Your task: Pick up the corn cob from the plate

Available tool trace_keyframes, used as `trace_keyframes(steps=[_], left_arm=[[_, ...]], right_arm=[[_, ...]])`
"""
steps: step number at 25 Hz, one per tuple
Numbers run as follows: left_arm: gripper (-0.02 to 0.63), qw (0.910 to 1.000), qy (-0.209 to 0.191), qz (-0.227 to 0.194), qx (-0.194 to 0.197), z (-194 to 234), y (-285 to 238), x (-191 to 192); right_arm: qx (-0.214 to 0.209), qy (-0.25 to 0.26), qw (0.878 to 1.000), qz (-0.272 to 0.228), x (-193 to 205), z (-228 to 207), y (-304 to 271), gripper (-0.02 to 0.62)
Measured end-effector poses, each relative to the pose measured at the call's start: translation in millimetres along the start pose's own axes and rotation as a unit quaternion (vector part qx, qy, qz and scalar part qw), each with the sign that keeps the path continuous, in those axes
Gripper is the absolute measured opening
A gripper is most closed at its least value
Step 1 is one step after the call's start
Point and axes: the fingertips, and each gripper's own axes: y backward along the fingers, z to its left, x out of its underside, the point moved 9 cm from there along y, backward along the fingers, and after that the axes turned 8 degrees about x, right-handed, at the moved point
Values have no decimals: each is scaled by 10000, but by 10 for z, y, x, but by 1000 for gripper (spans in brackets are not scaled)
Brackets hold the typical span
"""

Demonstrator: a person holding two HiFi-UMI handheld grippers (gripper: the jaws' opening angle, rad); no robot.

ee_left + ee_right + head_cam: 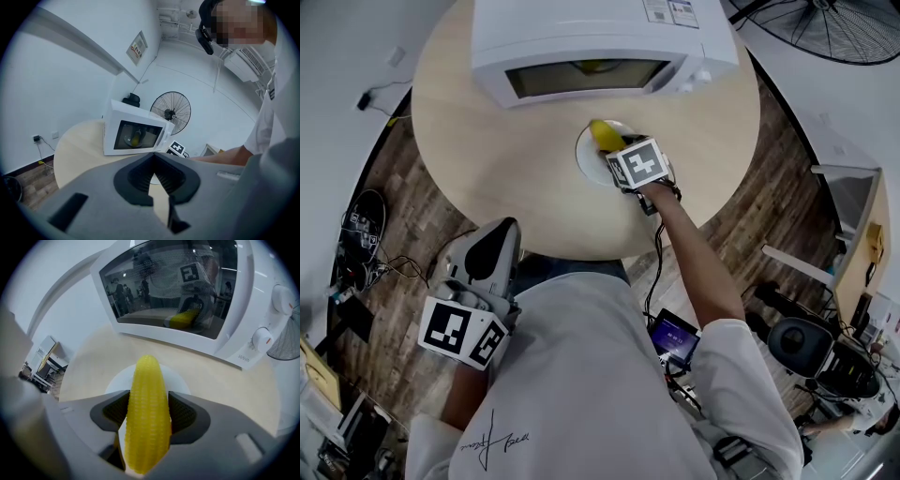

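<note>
A yellow corn cob [146, 380] runs lengthwise between the jaws of my right gripper [147, 416], which is shut on it. It is over a small white plate [117, 380]; whether it still touches the plate I cannot tell. From the head view the corn cob [603, 133] sticks out past the right gripper [614, 150] above the plate [585, 156], just in front of the microwave. My left gripper [492, 253] hangs low beside the person's body, off the table edge. The left gripper [153, 161] has its pads together and holds nothing.
A white microwave [600, 42] with its door closed stands at the back of the round wooden table [487, 159]; a yellow shape [593, 67] shows in its window. A floor fan [834, 28] stands back right. Cables and gear lie on the floor.
</note>
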Motion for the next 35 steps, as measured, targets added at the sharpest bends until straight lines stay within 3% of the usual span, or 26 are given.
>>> trace_keyframes(steps=[35], left_arm=[[-2,9997,-45,-14,238,-66,67,64]], right_arm=[[185,-608,9966,-525,166,63,440,270]])
